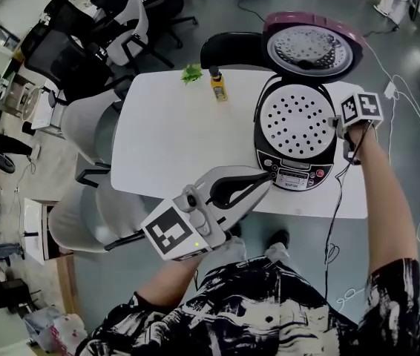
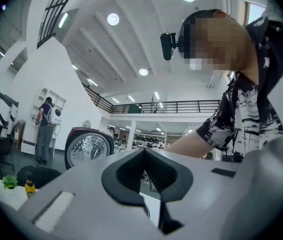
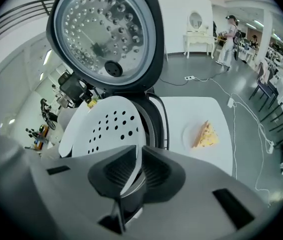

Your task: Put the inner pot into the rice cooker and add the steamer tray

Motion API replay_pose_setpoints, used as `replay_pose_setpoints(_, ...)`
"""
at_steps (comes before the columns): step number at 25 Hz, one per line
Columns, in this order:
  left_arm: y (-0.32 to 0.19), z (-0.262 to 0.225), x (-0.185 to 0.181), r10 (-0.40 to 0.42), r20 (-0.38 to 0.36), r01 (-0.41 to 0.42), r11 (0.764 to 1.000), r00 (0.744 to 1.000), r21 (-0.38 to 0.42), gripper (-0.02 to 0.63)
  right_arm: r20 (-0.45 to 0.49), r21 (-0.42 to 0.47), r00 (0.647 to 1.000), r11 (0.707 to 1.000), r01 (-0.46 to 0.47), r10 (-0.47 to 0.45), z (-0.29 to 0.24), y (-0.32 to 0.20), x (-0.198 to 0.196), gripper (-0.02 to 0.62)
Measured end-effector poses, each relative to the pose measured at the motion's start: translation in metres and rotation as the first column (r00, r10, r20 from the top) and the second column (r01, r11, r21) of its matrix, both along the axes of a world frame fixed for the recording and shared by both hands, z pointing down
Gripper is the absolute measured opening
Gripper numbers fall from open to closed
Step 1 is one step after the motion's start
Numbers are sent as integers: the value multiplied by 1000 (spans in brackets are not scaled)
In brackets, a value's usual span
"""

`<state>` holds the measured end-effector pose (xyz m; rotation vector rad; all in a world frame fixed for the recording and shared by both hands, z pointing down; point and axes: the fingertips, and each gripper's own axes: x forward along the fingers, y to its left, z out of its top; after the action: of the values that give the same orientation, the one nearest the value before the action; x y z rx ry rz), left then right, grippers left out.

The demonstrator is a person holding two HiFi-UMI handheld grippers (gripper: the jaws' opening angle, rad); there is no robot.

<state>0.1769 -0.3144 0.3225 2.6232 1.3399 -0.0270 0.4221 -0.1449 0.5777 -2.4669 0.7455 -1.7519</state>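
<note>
White perforated steamer tray [image 1: 297, 122] sits in the open rice cooker [image 1: 297, 176] on the desk [image 1: 173, 139], its rim clamped by the right gripper [image 3: 138, 156]. The left gripper [image 2: 142, 151] is closed, empty.

1. Bench [image 1: 165, 139]: left and middle bare, open to pass.
2. Far edge: bottle [image 1: 218, 87] and green sprig [image 1: 191, 73], near each other.
3. Right end: rice cooker [image 1: 297, 176], mouth covered by steamer tray [image 1: 297, 122]; raised lid [image 1: 312, 49] walls the far side.
4. Chairs [image 1: 84, 124] crowd the left edge.
</note>
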Motion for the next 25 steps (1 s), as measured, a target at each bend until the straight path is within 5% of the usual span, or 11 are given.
replay_pose_setpoints(12,11,-5,4,29,-14,-29,1000,999,-7,5,-123,-35,990,998,58,-62,-13,6,2,110)
replay_pose_setpoints(17,13,-11,4,33,-20,-33,999,999,-1,5,-284,181,959,983,36,17,-76,-3,-4,96)
replay_pose_setpoints(20,13,-15,8,32,-31,-31,999,999,16,5,-497,335,866,932,141,47,-157,-15,-32,78)
replay_pose_setpoints(23,17,-23,15,38,-49,-36,999,998,36,5,-712,420,695,853,310,98,-244,-26,-84,63)
replay_pose_setpoints(25,21,-28,20,41,-47,-39,998,998,51,5,-807,415,575,825,384,138,-293,-32,-123,53)
